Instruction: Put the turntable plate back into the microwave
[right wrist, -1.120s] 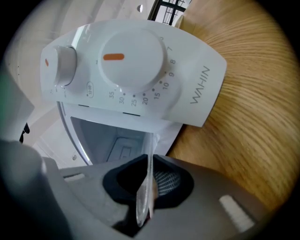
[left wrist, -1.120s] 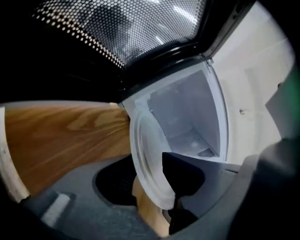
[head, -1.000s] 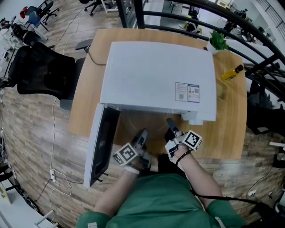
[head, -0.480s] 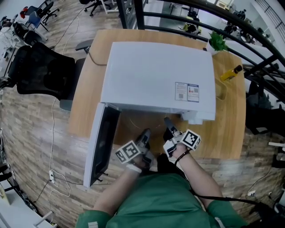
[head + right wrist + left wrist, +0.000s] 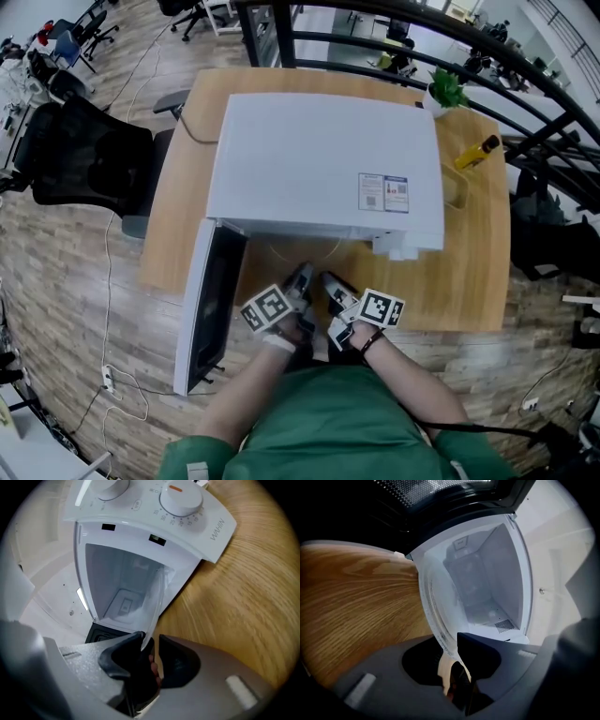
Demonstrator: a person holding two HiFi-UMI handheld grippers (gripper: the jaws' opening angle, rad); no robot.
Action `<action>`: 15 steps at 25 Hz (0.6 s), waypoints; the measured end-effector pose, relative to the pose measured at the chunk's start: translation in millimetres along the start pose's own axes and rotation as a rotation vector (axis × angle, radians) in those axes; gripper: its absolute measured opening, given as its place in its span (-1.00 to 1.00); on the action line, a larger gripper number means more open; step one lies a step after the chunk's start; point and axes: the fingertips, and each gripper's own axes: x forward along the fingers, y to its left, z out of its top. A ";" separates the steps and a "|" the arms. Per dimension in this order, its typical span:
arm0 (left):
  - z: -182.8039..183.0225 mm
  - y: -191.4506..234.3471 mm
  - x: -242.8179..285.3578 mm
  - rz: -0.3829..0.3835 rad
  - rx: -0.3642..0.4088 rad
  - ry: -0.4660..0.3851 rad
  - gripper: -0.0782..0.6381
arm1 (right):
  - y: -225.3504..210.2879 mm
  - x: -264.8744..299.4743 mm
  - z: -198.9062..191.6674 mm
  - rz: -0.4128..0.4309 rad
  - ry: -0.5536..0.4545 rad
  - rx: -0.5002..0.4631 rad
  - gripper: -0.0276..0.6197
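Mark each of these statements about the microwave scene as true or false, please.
1. The door of the microwave stands open. True.
2. The turntable plate lies flat inside the cavity. False: it is outside the microwave, gripped by the left hand-held gripper, whose jaws have just been closing.
3. A yellow bottle is on the table to the microwave's right. True.
4. The black office chair stands at the table's right. False: it stands at the left.

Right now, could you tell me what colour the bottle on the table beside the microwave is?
Yellow; the bottle shows best in the head view.
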 end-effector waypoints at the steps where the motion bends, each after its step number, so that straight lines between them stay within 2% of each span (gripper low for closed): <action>1: 0.1 -0.6 1.8 -0.004 -0.001 0.004 -0.49 | 0.5 1.9 0.2 -0.002 -0.001 -0.004 -0.54; 5: 1.5 -3.2 6.2 -0.020 0.008 0.028 -0.49 | 4.4 9.7 5.8 -0.007 -0.015 -0.010 -0.59; 8: 4.9 -4.8 9.9 -0.023 0.036 0.039 -0.49 | 3.2 15.5 11.7 -0.021 -0.017 0.001 -0.71; 12: 6.0 -5.2 11.1 -0.030 0.076 0.068 -0.47 | 1.1 18.9 14.0 -0.030 -0.011 0.018 -0.73; 15: 3.8 -6.3 2.1 -0.039 0.088 0.091 -0.36 | 0.3 18.3 19.2 -0.027 -0.033 0.040 -0.75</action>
